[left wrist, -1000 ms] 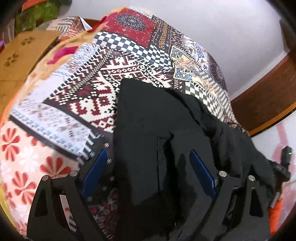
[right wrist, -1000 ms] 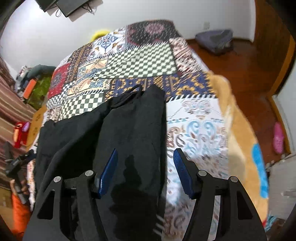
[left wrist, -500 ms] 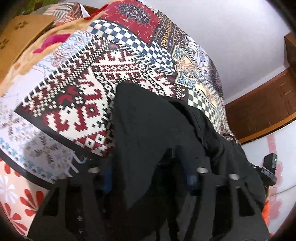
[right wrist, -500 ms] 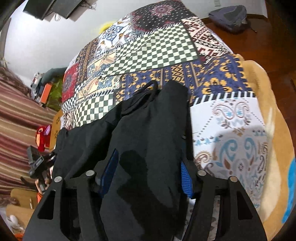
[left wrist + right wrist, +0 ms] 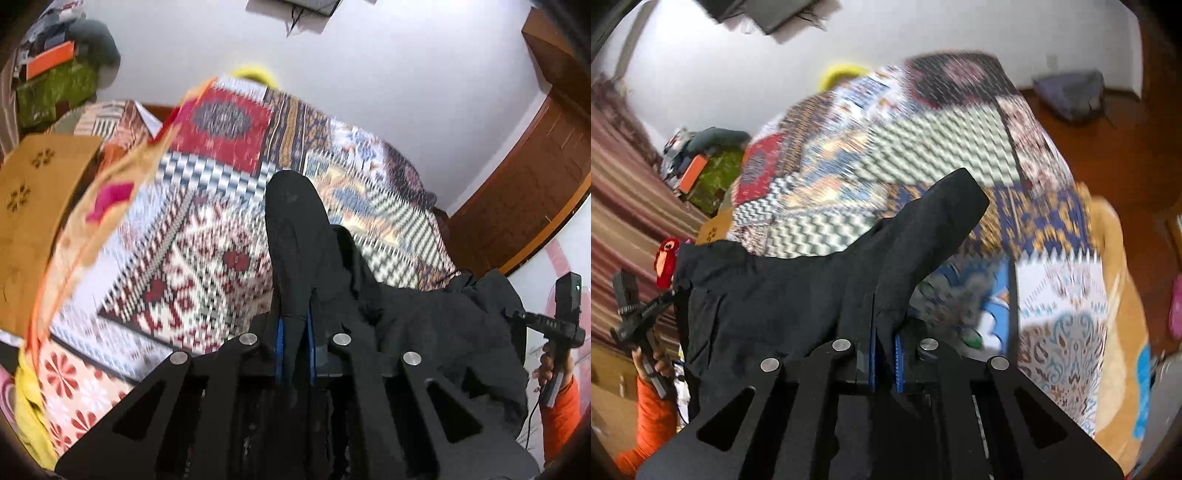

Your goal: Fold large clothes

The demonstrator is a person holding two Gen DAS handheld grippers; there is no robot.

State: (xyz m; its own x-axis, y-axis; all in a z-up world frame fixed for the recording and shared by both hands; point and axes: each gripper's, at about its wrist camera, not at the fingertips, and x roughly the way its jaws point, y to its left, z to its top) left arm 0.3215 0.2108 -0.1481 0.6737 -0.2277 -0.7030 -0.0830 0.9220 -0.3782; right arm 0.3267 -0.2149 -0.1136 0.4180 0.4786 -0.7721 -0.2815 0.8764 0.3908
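My fingers (image 5: 279,347) wear ribbed blue rubbery pads on matt black plastic with shiny metal pins; they pinch matt black woven cloth (image 5: 295,236). The bed's quilt (image 5: 207,236) is printed cotton.

My left wrist camera looked steeply down along my fingers from close above the bed's (image 5: 207,236) near edge, facing the far wall. My right wrist camera (image 5: 960,155) did likewise from nearer the right edge. Both shared the patchwork cover and the black garment (image 5: 424,317) (image 5: 768,295).
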